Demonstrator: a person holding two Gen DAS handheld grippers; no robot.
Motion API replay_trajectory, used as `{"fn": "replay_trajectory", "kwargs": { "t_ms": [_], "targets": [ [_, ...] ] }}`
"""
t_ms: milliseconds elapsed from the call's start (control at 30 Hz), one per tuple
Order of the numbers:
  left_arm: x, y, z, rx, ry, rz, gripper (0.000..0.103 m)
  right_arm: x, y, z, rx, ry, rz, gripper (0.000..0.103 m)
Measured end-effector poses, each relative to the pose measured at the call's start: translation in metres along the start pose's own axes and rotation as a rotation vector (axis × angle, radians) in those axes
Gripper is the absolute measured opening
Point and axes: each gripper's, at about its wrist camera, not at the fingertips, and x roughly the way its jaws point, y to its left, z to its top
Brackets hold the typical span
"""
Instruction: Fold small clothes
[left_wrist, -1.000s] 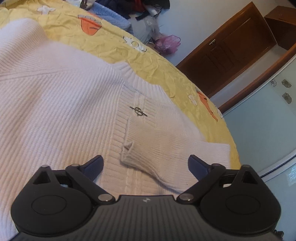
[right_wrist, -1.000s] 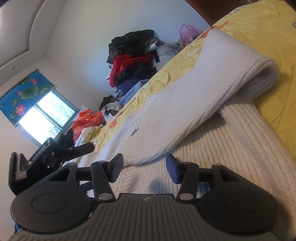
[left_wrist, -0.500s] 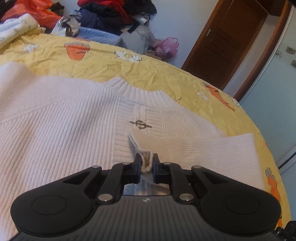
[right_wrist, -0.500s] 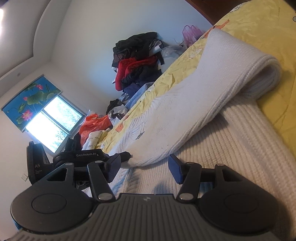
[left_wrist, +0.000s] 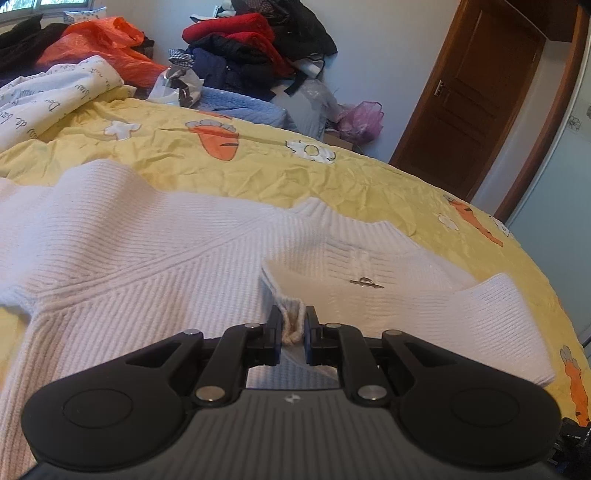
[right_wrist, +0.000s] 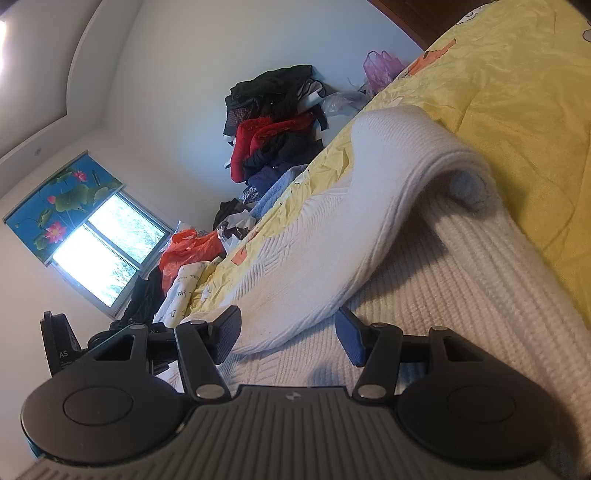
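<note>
A white ribbed knit sweater (left_wrist: 147, 266) lies spread on a yellow bedspread (left_wrist: 258, 170). One sleeve (left_wrist: 461, 317) is folded across its chest, just below the collar and a small metal clasp (left_wrist: 365, 282). My left gripper (left_wrist: 292, 325) is shut on the sleeve cuff (left_wrist: 291, 314) and holds it slightly raised. In the right wrist view the same sweater (right_wrist: 461, 295) fills the foreground, with the folded sleeve (right_wrist: 351, 229) arching over it. My right gripper (right_wrist: 288, 332) is open just above the knit, its fingers on either side of the sleeve's lower edge.
A pile of dark and red clothes (left_wrist: 255, 48) and an orange bag (left_wrist: 99, 44) lie beyond the bed's far edge. A printed white cloth (left_wrist: 48, 99) lies at the far left. A brown door (left_wrist: 469, 99) stands at the right. A window (right_wrist: 103, 254) shows in the right wrist view.
My left gripper closed on the sleeve cuff and lifted it a little, tilting up. The right gripper stayed open and barely shifted.
</note>
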Motion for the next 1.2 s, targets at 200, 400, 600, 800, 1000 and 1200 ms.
{"fn": "replay_trajectory", "kwargs": {
  "t_ms": [200,400,600,800,1000,1200],
  "targets": [
    [-0.006,0.021,0.000,-0.019,-0.023,0.036,0.011,0.000,-0.001,0.001,0.000,0.001,0.000,0.062],
    [0.000,0.034,-0.004,-0.017,0.006,0.070,0.011,0.001,-0.002,0.001,0.000,0.001,0.001,0.063],
    [0.007,0.034,-0.018,0.018,-0.008,0.097,0.010,0.001,-0.002,0.001,0.000,0.001,0.000,0.063],
    [0.006,0.028,-0.029,0.067,-0.062,0.120,0.012,0.003,0.005,0.001,-0.039,0.017,-0.044,0.062],
    [0.005,0.038,-0.029,0.009,-0.069,0.086,0.014,0.015,0.061,0.008,-0.324,0.003,-0.168,0.067],
    [0.005,0.042,-0.029,-0.013,-0.069,0.068,0.014,0.082,0.066,0.056,-0.529,0.095,-0.310,0.080]
  ]
}}
